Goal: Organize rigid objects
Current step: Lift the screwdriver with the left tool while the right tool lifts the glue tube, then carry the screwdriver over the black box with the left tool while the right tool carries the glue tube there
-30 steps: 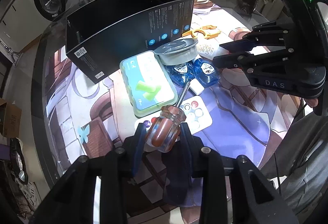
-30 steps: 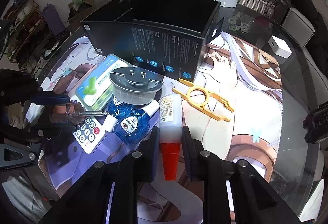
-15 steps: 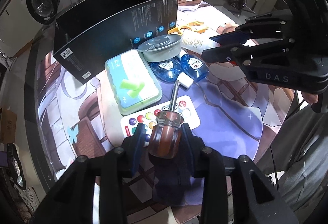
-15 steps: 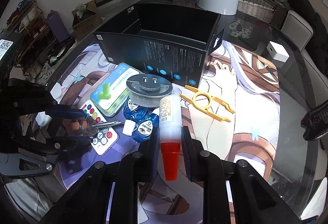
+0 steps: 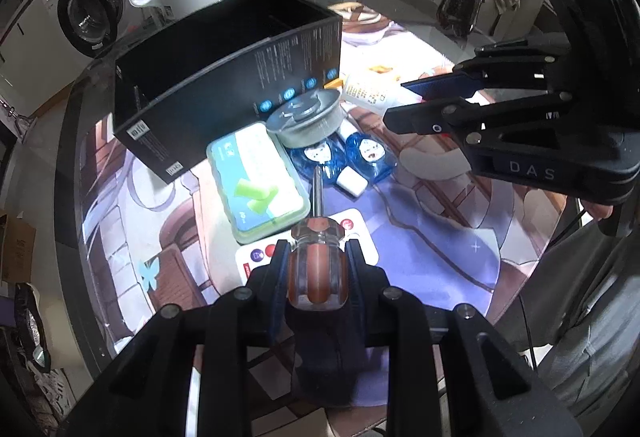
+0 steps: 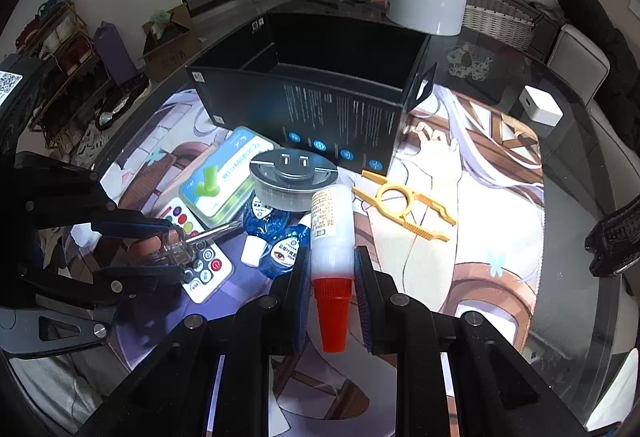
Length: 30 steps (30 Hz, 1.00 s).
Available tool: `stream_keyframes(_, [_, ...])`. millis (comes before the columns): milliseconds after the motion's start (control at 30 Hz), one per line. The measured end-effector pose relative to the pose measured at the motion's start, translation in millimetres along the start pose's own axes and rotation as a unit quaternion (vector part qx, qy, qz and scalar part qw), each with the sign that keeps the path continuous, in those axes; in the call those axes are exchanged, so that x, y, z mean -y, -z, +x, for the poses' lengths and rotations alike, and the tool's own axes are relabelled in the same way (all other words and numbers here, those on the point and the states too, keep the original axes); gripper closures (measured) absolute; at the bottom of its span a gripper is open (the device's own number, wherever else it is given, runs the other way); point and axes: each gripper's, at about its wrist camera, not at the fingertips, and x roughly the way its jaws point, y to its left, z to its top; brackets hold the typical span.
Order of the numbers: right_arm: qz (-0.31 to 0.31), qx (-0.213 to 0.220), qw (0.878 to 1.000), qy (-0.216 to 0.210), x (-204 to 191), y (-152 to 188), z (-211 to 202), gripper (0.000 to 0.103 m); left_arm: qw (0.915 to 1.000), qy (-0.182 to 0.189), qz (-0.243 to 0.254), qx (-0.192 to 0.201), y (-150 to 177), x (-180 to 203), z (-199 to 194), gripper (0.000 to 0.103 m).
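The left claw is pinched on the amber handle of a screwdriver; its jaws have just been closing, with the handle between them. The shaft is pointed away from the claw toward the black box, so the long axis is already lined up with the opening ahead. The right claw is pressed on a white glue bottle just above its red cap, with the body pointed forward and the cap back toward the wrist.

The box is seen to lie beyond both claws, open at the top, with 1 divider inside. From the left wrist view the left claw looks the nearer to its front wall, though fisheye distortion makes that uncertain.

On the tabletop, in front of the box, a green case, a grey round lid, 2 blue bottles and a remote are left. The remote is partly hidden under the screwdriver, and the box floor is lost in shadow.
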Motion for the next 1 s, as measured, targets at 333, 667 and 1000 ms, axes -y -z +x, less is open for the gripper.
stream_keyframes(333, [-0.011,0.185,0.983,0.004,-17.6,-9.8,-74.4,0.083,0.9795,-0.019,-0.03,0.198,1.2,-15.3,-79.3,0.078])
stream_keyframes(667, [-0.04,0.344,0.938,-0.006,-49.5,8.0,-141.7,0.083,0.9238,-0.08,-0.066,0.368,21.0,-24.2,-138.2,0.078])
stream_keyframes(1000, [-0.03,0.363,0.931,0.003,-52.2,-3.9,-150.7,0.083,0.9144,-0.081,-0.083,0.388,7.3,-48.3,-142.4,0.078])
